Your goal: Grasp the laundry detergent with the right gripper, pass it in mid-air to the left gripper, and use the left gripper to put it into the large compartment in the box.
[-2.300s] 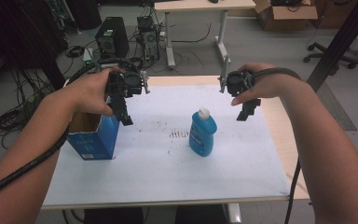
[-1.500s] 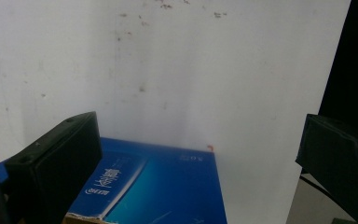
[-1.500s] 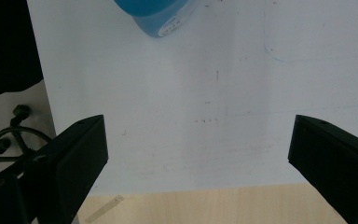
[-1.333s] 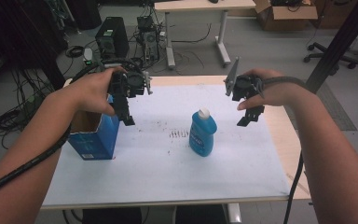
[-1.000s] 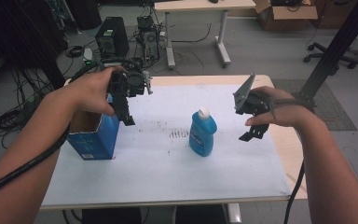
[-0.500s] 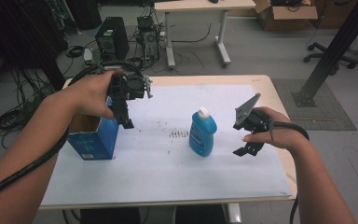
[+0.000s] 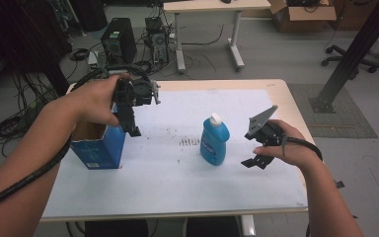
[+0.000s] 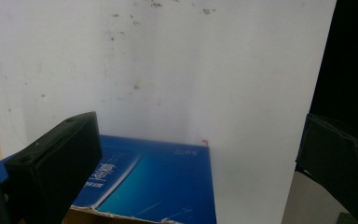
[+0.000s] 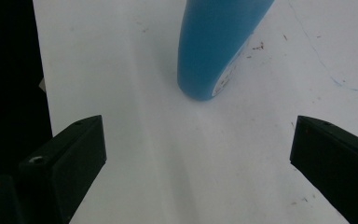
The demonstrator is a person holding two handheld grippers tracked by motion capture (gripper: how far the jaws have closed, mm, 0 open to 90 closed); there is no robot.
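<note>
The right tool (image 7: 254,157) hangs low over the counter (image 7: 168,187) with its jaws spread wide and nothing between them. It sits just to the right of the blue bottle (image 7: 214,139) and points toward it. In the right gripper view the bottle's (image 9: 219,42) base lies ahead of the jaws, apart from them. The bottle stands upright on the white sheet, white cap on top. The left tool (image 7: 131,121) is held above the right edge of the open blue box (image 7: 97,145) near the counter's left side, jaws wide and empty.
</note>
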